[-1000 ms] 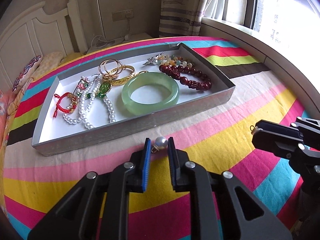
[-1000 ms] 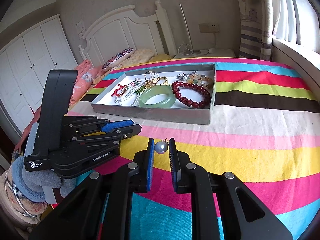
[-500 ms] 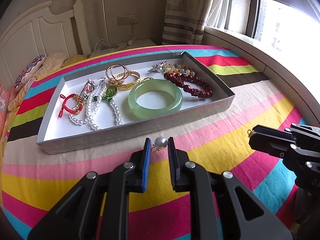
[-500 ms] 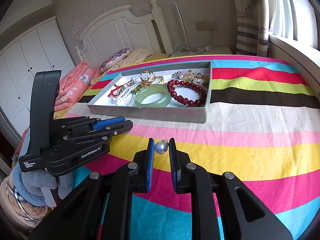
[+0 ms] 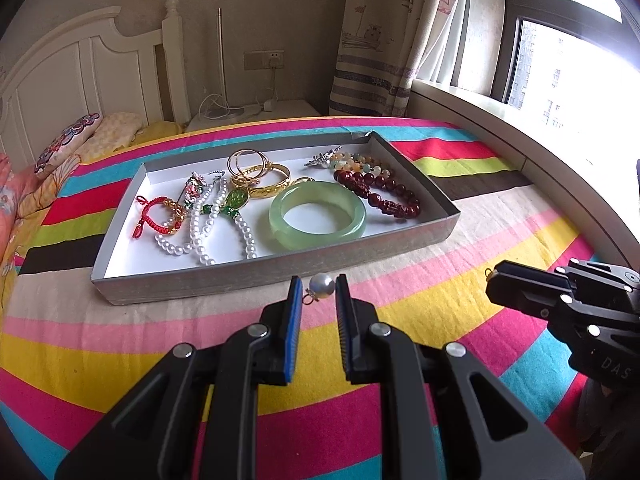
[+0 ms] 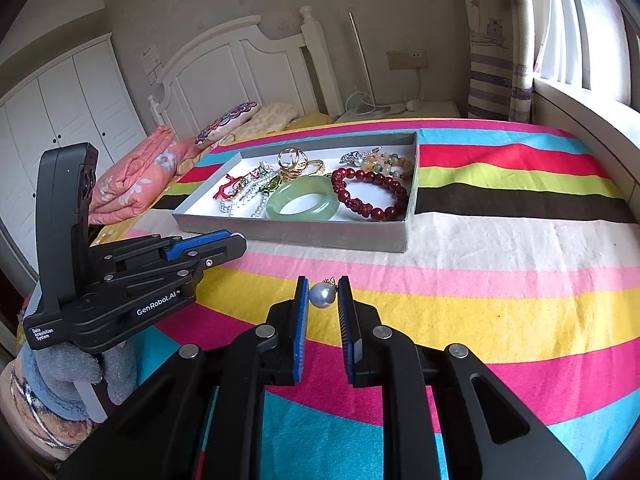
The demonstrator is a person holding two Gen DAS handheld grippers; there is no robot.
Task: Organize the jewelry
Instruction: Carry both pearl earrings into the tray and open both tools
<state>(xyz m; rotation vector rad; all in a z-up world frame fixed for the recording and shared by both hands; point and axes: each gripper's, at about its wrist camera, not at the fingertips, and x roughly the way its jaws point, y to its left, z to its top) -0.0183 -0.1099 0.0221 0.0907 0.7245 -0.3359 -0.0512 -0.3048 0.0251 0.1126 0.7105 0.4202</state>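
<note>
I see the bed [image 5: 460, 304] under a striped cover, headboard [image 6: 240, 64] at the far end, pillows [image 5: 92, 136] below it. Window [image 5: 568, 56] on the right of the left view, curtain [image 5: 376, 40] beside it.

Grey tray [image 5: 256, 276] sits on the bed, ahead of both grippers. Inside it: green bangle [image 5: 318, 216] near the middle, dark red bead bracelet [image 5: 380, 192] just to its right, pale mixed-bead bracelet [image 5: 360, 162] behind that by the far right corner. Gold bangles [image 5: 258, 170] at the back centre. White pearl strand [image 5: 208, 224] left of centre, green pendant [image 5: 236, 200] lying over it, red cord bracelet [image 5: 156, 216] at the left end.

My left gripper [image 5: 318, 294] is short of the tray's near wall, above the cover, fingers [image 5: 294, 308] clamped on a pearl earring [image 5: 322, 284], its small gold hook sticking out to the left.

My right gripper [image 6: 323, 296] is also short of the tray and further from it, fingers [image 6: 346, 312] clamped on a second earring [image 6: 322, 295], a greyish pearl with its metal fitting on top.

Each gripper shows in the other's view, well apart. A gloved hand [image 6: 80, 372] holds the left one.
</note>
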